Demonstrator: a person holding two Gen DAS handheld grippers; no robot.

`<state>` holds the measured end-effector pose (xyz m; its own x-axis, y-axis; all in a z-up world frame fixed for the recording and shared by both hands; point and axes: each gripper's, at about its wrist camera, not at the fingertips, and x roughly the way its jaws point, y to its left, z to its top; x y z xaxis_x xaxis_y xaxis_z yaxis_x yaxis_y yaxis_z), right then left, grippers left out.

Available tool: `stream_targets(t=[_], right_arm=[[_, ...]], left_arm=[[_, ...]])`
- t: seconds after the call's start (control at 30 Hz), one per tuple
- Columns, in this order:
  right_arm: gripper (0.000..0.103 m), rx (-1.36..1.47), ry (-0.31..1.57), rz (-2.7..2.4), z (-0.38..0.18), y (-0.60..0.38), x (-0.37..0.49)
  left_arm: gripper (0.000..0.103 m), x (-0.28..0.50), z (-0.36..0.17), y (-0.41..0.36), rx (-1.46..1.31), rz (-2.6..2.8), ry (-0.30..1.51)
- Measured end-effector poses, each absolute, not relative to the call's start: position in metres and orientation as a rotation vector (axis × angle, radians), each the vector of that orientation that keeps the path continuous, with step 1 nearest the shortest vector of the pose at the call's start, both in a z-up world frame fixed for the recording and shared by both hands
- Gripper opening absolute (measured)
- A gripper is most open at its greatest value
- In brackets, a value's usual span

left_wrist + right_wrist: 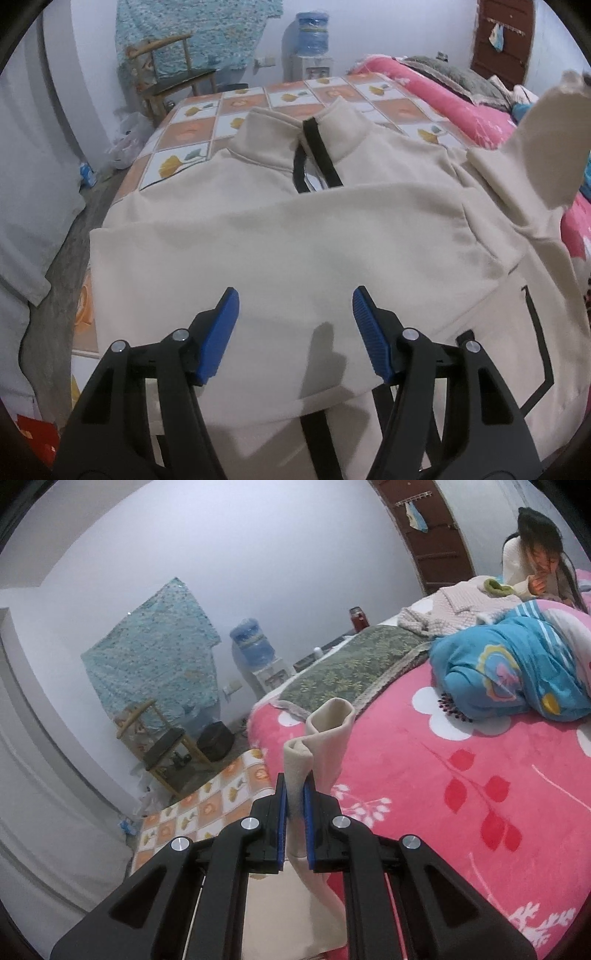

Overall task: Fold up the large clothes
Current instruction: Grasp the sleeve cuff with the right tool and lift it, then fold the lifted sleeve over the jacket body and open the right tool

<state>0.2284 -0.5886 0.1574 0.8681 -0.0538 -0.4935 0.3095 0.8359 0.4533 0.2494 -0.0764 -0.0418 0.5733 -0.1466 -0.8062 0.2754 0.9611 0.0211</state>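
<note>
Pale walls [258,554] close the room. A blue patterned cloth [155,657] hangs on one, with a wooden chair [159,746] below and a water dispenser [255,653] beside. A bed with a pink flowered blanket [461,794] fills the right; a brown door [432,535] stands behind. The floor [70,240] is grey.

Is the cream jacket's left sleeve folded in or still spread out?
Folded in: the sleeve lies flat across the jacket's chest, below the collar.

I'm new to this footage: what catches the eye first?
A cream jacket lies spread over the checked cloth, one sleeve folded across its chest, under the open left gripper. The right gripper is shut on the other sleeve, held up beside the pink bed.
</note>
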Motion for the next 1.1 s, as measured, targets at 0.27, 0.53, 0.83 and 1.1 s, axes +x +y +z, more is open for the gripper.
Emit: stream_targets(t=[0.27, 0.53, 0.83, 1.1], right_arm=[[0.009, 0.507, 0.440, -0.126, 0.186, -0.551, 0.225], [0.009, 0.474, 0.419, -0.052, 0.209, -0.519, 0.226], [0.009, 0.425, 0.408, 0.018, 0.234, -0.472, 0.231], [0.009, 0.325, 0.401, 0.137, 0.256, -0.387, 0.237]], left_arm=[[0.061, 0.256, -0.066, -0.063, 0.114, -0.214, 0.994], [0.062, 0.255, -0.067, -0.064, 0.120, -0.209, 0.986], [0.060, 0.247, -0.054, -0.054, 0.097, -0.211, 0.958], [0.051, 0.217, -0.023, -0.012, 0.020, -0.206, 0.909]])
